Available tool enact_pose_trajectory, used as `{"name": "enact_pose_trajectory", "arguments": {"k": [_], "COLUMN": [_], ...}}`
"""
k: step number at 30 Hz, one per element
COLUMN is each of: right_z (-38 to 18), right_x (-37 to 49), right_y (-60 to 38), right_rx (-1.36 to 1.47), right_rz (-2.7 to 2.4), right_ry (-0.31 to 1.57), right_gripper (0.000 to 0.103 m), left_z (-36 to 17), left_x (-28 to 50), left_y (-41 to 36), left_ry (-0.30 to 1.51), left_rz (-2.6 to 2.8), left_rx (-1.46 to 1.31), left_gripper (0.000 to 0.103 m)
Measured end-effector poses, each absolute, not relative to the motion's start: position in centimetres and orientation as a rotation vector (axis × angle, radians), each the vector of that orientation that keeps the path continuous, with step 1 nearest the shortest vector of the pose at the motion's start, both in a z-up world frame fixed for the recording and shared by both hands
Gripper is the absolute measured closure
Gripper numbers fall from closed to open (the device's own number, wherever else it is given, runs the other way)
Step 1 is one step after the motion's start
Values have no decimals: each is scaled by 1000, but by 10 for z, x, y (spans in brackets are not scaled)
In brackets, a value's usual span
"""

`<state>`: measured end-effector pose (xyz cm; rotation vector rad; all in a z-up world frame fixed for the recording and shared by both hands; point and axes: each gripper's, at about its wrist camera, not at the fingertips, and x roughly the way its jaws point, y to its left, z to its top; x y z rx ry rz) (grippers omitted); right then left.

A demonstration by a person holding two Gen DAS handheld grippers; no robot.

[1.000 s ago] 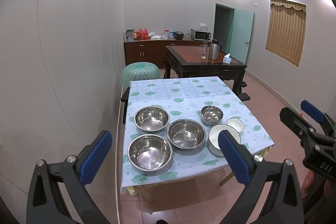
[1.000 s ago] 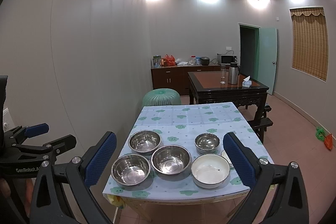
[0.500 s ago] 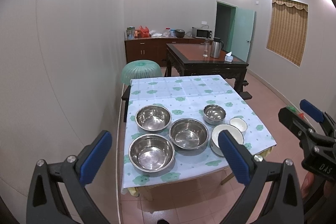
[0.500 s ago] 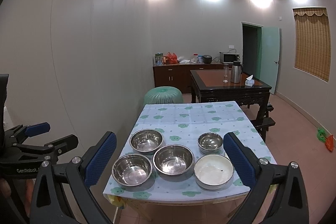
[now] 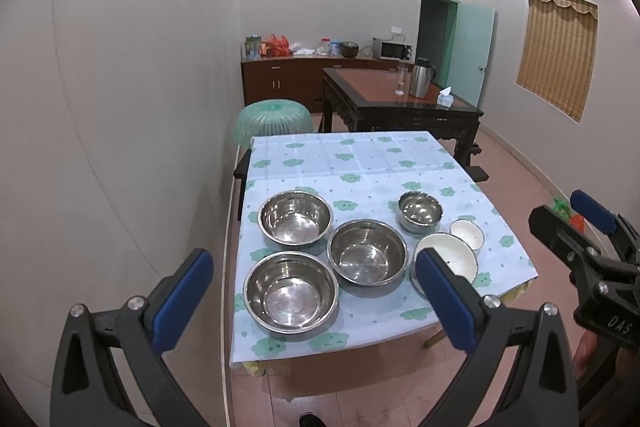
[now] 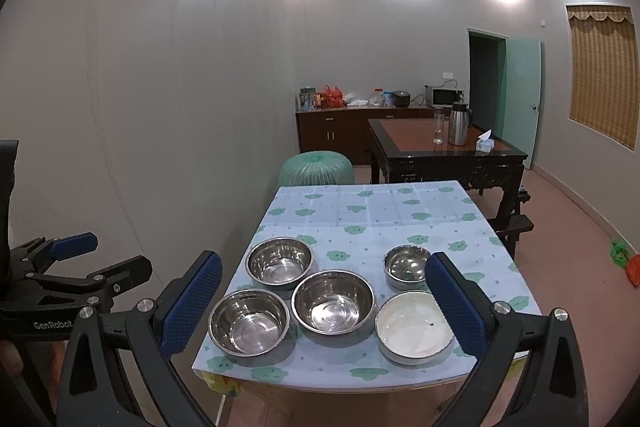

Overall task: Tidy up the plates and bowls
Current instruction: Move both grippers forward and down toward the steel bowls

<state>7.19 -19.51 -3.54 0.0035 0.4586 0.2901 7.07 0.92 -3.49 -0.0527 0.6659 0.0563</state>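
Both views nearer table (image 5: 360, 163); hand-held grippers (image 5: 312, 295) (image 6: 324, 303) agape, empty; small white bowl (image 5: 467, 233) hidden from right wrist.

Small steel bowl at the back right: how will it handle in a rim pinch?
The small steel bowl is polished and glossy, so probably slippery in the tongs. It looks thin-walled, so likely light and stiff. Its rounded sides suggest it may rock or skid if nudged.

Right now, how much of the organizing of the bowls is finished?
Nothing looks done: four steel bowls and two white bowls sit apart on the table, none stacked. Left tongs and right tongs are open, empty, short of the table. All stacking remains.
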Motion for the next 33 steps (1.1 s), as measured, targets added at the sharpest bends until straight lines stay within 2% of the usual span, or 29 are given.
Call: {"name": "enact_pose_trajectory", "arguments": {"k": [14, 33], "right_z": [-68, -98], "right_x": [155, 254], "right_y": [-161, -110], "right_rx": [-39, -87], "right_rz": [294, 332], "right_ry": [546, 638], "right_gripper": [1, 1], "left_z": [-79, -126], "left_x": [145, 209], "left_y": [45, 106], "left_ry": [767, 870], "left_rz": [77, 180], "left_rx": [-78, -128], "left_gripper": [0, 1]}}
